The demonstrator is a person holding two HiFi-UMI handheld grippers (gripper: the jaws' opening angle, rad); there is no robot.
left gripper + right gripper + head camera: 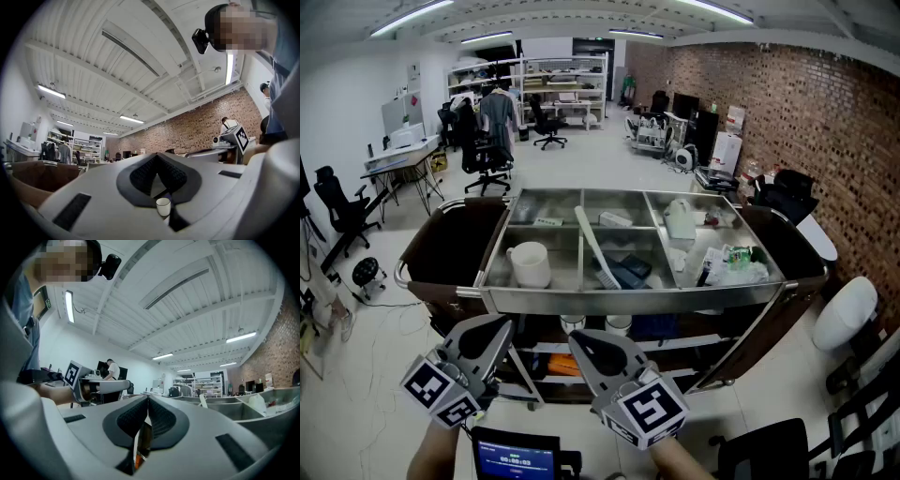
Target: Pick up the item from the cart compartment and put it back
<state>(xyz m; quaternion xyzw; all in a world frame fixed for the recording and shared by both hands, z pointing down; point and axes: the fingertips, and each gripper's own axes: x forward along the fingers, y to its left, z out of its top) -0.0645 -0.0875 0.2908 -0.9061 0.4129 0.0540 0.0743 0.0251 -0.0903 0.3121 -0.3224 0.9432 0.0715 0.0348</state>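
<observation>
The cart's steel top tray [628, 300] is split into several compartments. A white mug [530, 263] stands in the front left one. A long white brush [592, 248] lies across the middle, beside a dark flat item [630, 271]. A white bottle [680, 220] and crumpled packets [733, 264] fill the right side. Both grippers hang in front of the cart, below its front rim. My left gripper [492, 339] [157, 157] is shut and empty. Beside it, my right gripper [598, 349] [148, 399] is shut too, with nothing held.
Brown bags [450, 246] hang at both ends of the cart. White cups [619, 324] and an orange item [564, 366] sit on its lower shelf. Office chairs [486, 155], desks and a brick wall [787, 103] surround the cart. A small screen [516, 459] shows below my hands.
</observation>
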